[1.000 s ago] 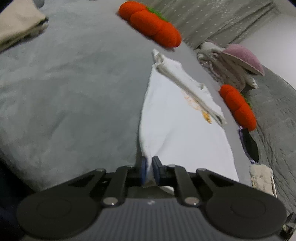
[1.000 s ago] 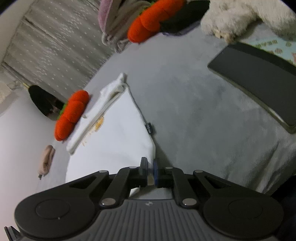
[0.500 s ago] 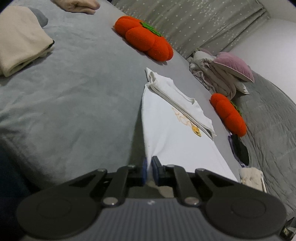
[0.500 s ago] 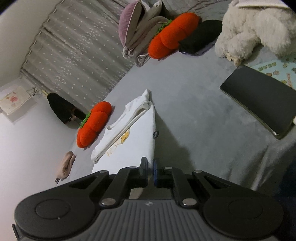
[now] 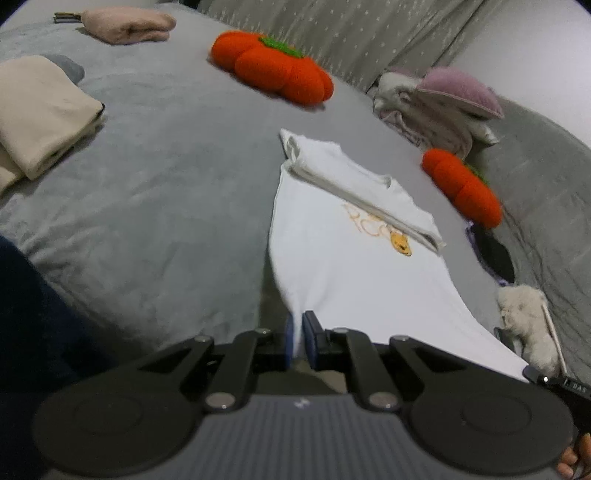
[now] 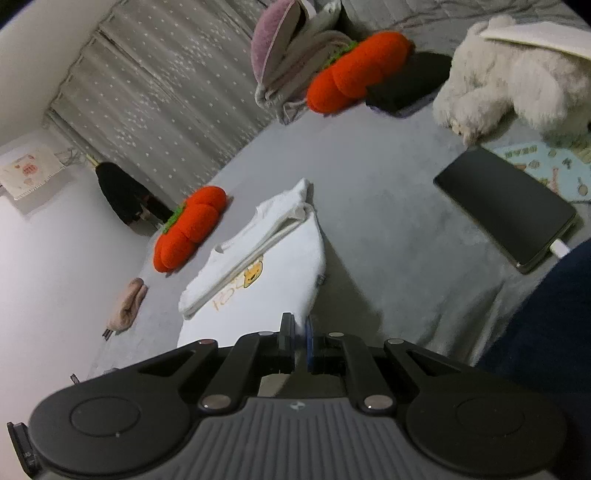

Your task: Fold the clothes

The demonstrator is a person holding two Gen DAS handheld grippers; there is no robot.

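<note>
A white T-shirt point(image 5: 343, 258) with an orange print and a small bear face lies stretched over the grey bed, its sleeves folded across the chest at the far end. My left gripper point(image 5: 298, 334) is shut on the near left corner of its hem. In the right wrist view the same white T-shirt point(image 6: 273, 291) runs away from me, and my right gripper point(image 6: 300, 334) is shut on the near right corner of the hem. The hem between both grippers is lifted off the bed.
Orange pumpkin cushions point(image 5: 273, 70) point(image 5: 461, 186) point(image 6: 358, 70) flank the shirt. Folded beige clothes point(image 5: 37, 110) and a pink bundle point(image 5: 129, 24) lie left. A dark tablet point(image 6: 506, 210) and a white plush toy point(image 6: 517, 74) lie right. A grey curtain point(image 6: 166, 99) hangs behind the bed.
Both grippers have risen and drawn back with the hem, so the shirt hangs tauter and more of its print shows. The view now takes in more of the bed and room.
</note>
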